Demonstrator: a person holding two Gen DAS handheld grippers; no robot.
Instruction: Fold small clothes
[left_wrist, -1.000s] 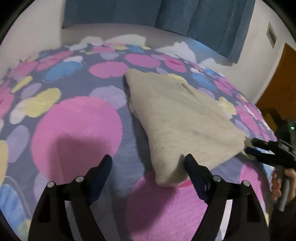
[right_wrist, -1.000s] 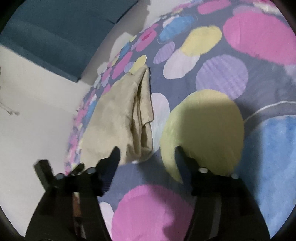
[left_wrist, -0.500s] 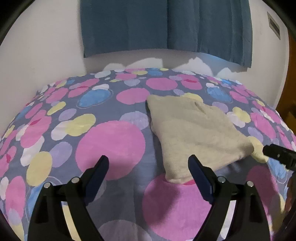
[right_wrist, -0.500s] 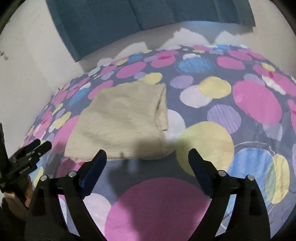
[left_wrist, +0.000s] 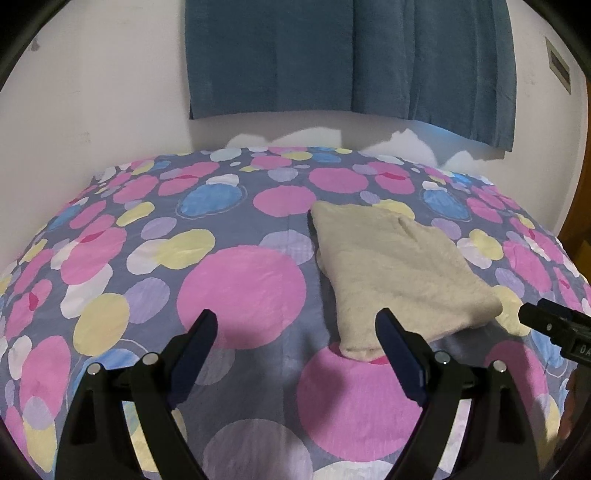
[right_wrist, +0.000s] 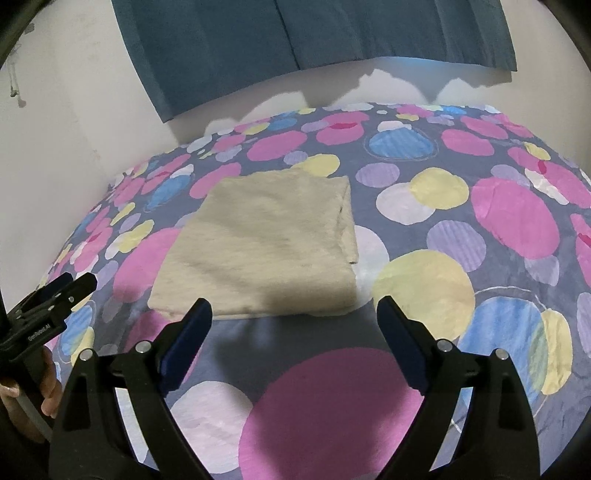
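Beige folded garment on dotted bedspread, both grippers spread

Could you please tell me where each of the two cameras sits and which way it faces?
Left wrist: on the left gripper, facing the curtained wall across the bed; its open fingers show, right gripper at right edge.
Right wrist: on the right gripper, facing likewise; open fingers show, left gripper at left edge.
Shared: folded beige garment, blue curtain.
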